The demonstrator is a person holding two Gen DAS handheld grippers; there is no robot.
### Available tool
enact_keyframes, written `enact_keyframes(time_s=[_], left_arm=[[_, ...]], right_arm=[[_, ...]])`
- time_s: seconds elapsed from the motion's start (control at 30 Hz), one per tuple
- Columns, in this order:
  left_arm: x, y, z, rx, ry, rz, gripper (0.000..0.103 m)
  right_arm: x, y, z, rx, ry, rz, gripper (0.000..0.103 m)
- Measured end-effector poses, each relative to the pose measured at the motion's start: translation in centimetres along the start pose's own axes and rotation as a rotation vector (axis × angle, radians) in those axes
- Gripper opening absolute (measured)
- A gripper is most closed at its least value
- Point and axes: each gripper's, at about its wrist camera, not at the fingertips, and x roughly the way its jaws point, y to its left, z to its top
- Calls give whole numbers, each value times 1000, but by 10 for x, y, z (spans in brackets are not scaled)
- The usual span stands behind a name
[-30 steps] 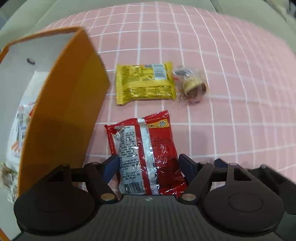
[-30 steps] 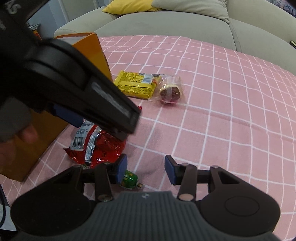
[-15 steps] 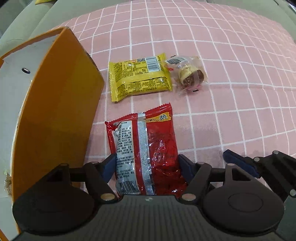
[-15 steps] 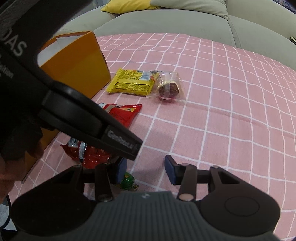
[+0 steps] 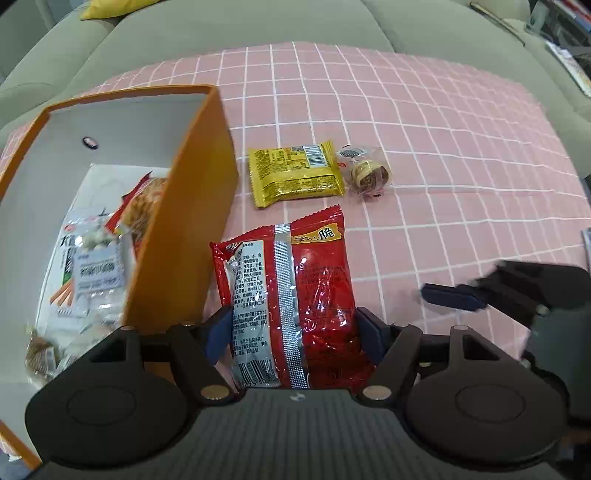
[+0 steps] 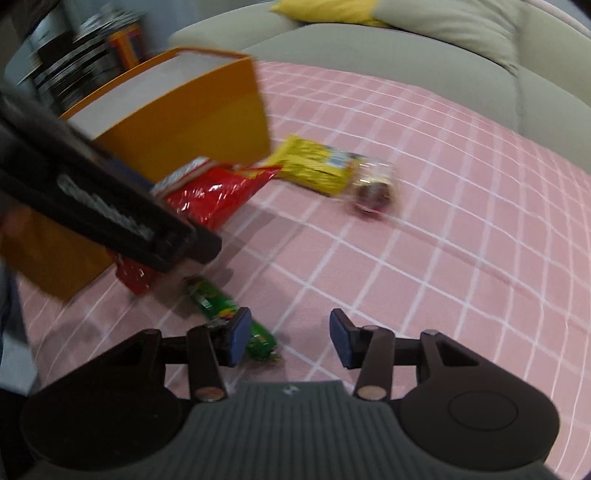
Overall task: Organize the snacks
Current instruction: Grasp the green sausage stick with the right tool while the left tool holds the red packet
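Note:
A red snack packet (image 5: 295, 280) hangs between the pads of my left gripper (image 5: 293, 328), which is shut on its lower half. In the right wrist view the packet (image 6: 214, 192) is off the cloth beside the orange box (image 6: 207, 122). The box (image 5: 184, 229) stands open at the left with several snack bags inside. A yellow packet (image 5: 295, 173) and a clear-wrapped pastry (image 5: 369, 173) lie further out on the pink checked cloth. My right gripper (image 6: 288, 336) is open over bare cloth, a small green packet (image 6: 210, 299) lying by its left finger.
The pink checked cloth (image 5: 443, 147) covers a grey-green sofa (image 5: 240, 26), with a yellow cushion (image 6: 325, 11) at the back. Shelves with clutter show beyond the box in the right wrist view. The right wrist picture is blurred.
My left gripper has closed on the red packet and lifted it, showing more of the box's inside. The right gripper has rolled, and more of the green packet shows.

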Motion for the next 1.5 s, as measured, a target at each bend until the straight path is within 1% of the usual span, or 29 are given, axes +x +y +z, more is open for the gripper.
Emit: enact_keyframes(time_s=[0.13,0.27,0.4,0.47,0.53,0.63,0.7,0.73,0.83,0.93,1.0,1.1,1.23,1.4,1.5], left_arm=[[-18,5,-12,-5,-6,-23,81],[-24,14,-25,-14,-8,-45,81],[-29,20,-33,-23,-6,-61,81],[-30,24,-36,-35,-2,-69,81],[-31,28,-39,-49,2,-79,81],[-32,31,-43,-60,7,-94,81],[-33,31,-44,-64,10,-102,81],[-33,31,-45,-65,11,-107,81],[-33,32,-46,-71,12,-121,81],[-32,34,-47,-83,11,-131,81],[-32,35,-48,-88,10,-139,81],[-33,36,-48,-88,7,-145,81],[-35,36,-49,-88,3,-160,81],[-42,34,-52,-84,-16,-174,81],[-47,32,-55,-78,-25,-175,81]], right_arm=[[5,14,7,-124,33,66,45],[15,23,15,-227,71,103,45],[27,33,21,-316,123,106,44],[33,35,23,-350,144,101,37],[40,37,26,-361,163,96,34],[47,38,28,-359,176,91,32],[49,39,30,-345,174,90,30],[50,39,30,-336,173,88,28],[51,41,31,-314,170,79,26],[52,42,30,-292,166,59,23],[50,43,29,-256,170,39,22],[50,40,29,-165,173,12,21],[45,31,22,-20,163,6,20],[32,27,6,112,120,-14,20],[17,26,-5,206,83,-16,20]])
